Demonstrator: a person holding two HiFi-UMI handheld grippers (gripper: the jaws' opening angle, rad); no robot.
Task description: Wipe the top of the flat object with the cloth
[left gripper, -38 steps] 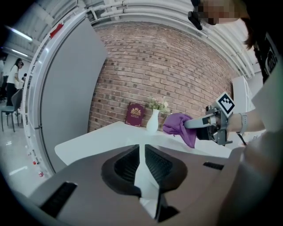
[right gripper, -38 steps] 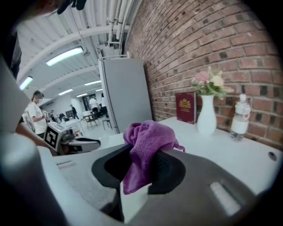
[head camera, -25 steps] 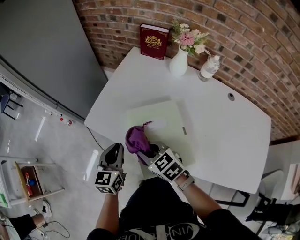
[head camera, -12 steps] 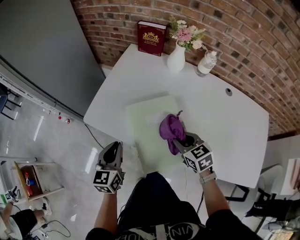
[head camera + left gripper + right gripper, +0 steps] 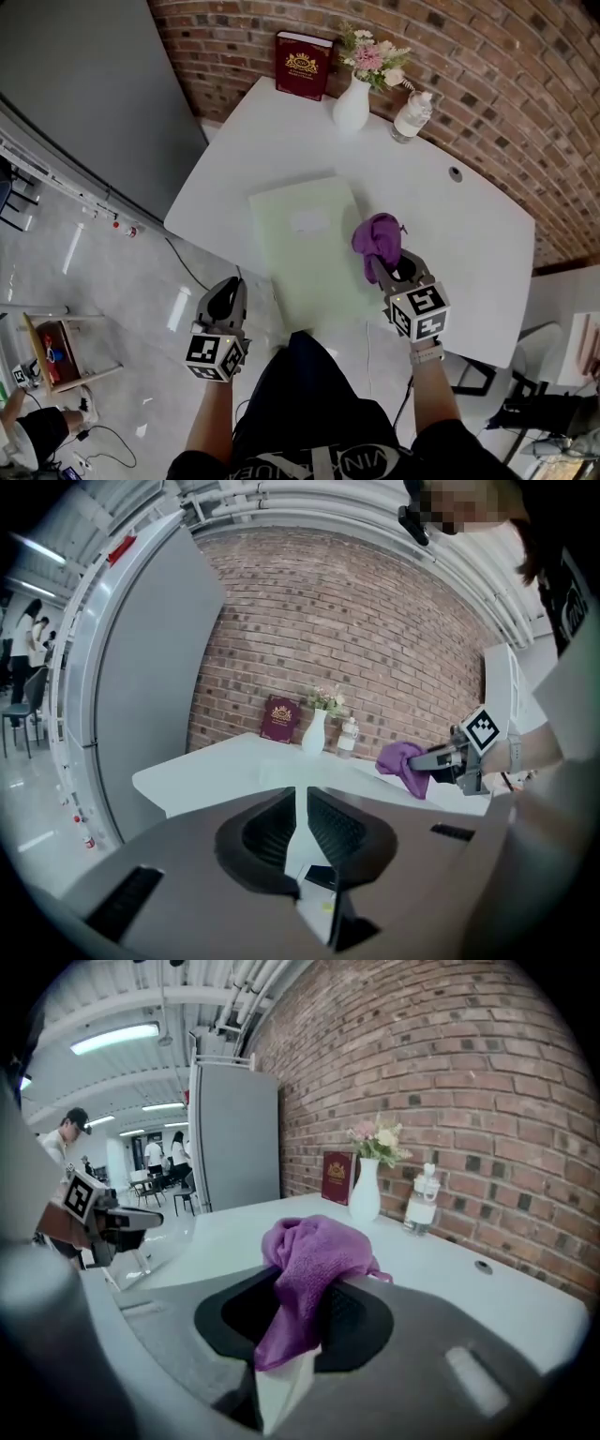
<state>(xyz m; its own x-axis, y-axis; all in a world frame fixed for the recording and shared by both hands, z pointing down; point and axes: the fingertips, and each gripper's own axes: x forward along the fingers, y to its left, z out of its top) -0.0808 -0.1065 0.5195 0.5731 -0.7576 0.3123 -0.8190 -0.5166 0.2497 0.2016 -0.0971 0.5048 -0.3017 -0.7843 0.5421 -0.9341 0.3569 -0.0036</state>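
A white table [image 5: 450, 234] carries a pale green flat board [image 5: 305, 248] near its front edge. The right gripper [image 5: 386, 265] pinches a bunched purple cloth [image 5: 377, 234] at the board's right edge, apparently ready for wiping. The left gripper [image 5: 228, 292], jaws pressed together and empty, waits off the table, out of the way.

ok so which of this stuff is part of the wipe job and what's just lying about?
In the job: purple cloth, clamped in the right gripper; pale green flat board on the white table.
Lying about: red book, white vase of flowers, water bottle, all at the table's far edge; left gripper, shut and empty, off the table.
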